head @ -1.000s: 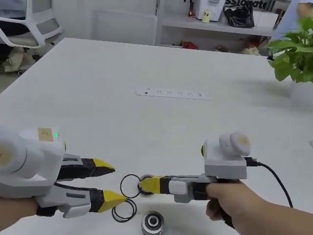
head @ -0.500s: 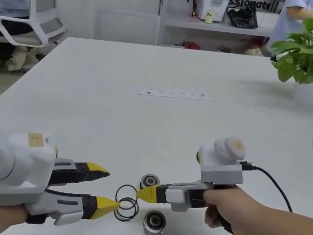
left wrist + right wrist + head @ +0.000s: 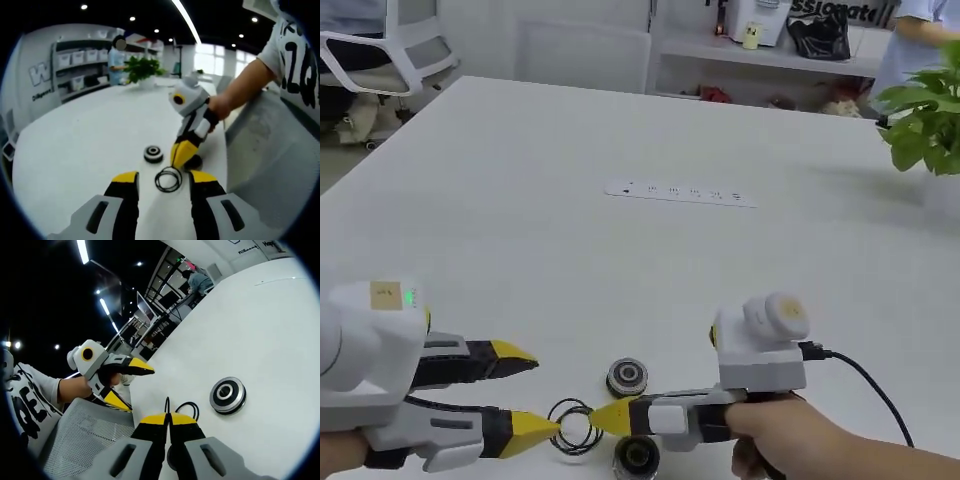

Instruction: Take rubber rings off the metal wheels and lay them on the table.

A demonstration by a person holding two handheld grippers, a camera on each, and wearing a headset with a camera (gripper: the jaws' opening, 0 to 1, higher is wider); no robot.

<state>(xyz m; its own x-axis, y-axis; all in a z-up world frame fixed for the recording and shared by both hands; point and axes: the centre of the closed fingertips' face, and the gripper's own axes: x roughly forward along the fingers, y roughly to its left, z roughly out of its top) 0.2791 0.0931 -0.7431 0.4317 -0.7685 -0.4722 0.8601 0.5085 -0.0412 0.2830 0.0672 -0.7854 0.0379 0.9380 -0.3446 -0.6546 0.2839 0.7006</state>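
White table point(image 3: 520, 150), power strip point(image 3: 680, 192), two metal wheels point(image 3: 627, 376), loose black rubber rings point(image 3: 572, 425)

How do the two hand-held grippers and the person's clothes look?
The left hand-held gripper and the right hand-held gripper have white and grey bodies, black jaws and yellow tips. The left has a tan label and a green light; the right, a black cable. The T-shirt is white with black letters, short-sleeved.

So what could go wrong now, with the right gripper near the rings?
The right gripper seems shut on a rubber ring by the loose rings; on release they may tangle. The near wheel lies right beside its jaws, close to the table edge, and a nudge might roll it off.
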